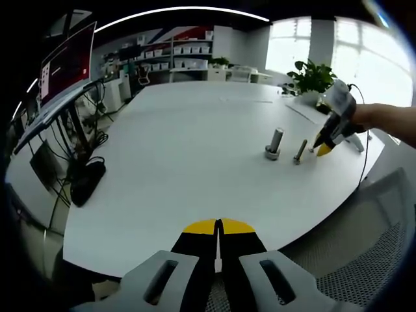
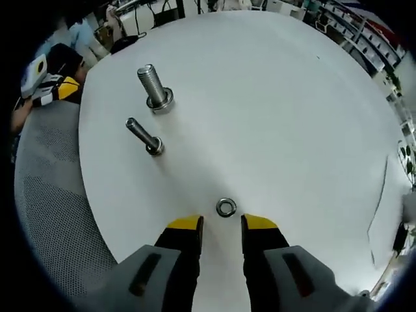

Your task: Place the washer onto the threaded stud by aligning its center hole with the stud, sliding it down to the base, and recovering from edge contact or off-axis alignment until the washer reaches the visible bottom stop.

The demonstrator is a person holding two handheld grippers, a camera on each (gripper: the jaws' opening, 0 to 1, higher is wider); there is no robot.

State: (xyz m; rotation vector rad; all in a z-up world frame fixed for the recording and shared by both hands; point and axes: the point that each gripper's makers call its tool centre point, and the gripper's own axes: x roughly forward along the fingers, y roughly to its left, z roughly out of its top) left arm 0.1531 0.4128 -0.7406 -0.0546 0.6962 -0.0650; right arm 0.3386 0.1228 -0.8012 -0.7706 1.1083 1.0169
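White and broad, the round table (image 2: 273,97) carries two upright studs near its edge: a thick threaded stud (image 2: 153,88) with a collar at its base, and a thinner bolt (image 2: 143,136) just beside it. Nearer the rim lies the washer (image 2: 225,207), flat on the tabletop just ahead of the right gripper (image 2: 221,224), whose yellow-tipped jaws stand narrowly apart around nothing. The left gripper (image 1: 219,227) hangs at the opposite edge, jaws pressed together, empty.
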